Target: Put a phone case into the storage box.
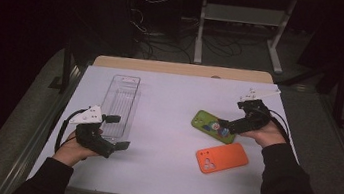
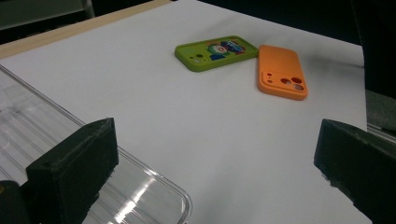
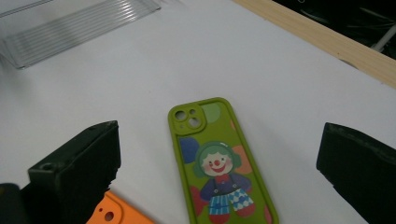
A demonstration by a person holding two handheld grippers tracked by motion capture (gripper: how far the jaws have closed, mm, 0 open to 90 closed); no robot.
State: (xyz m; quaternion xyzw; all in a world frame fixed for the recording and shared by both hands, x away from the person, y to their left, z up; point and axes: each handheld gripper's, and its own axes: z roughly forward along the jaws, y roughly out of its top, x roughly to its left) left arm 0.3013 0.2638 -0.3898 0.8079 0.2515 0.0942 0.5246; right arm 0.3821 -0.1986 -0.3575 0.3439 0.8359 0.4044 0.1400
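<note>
A green phone case with a clown picture lies flat on the white sheet at the right, and an orange phone case lies just in front of it. My right gripper hovers at the green case's right end, open. In the right gripper view its jaws stand wide apart on either side of the green case, with a corner of the orange case at the bottom. My left gripper is open at the near end of a clear plastic tray. Both the green case and the orange case lie far ahead of it.
The white sheet covers a wooden table whose bare edge runs along the back. The clear tray's rounded corner sits beside my left jaw. Dark floor, cables and a white stand lie beyond the table.
</note>
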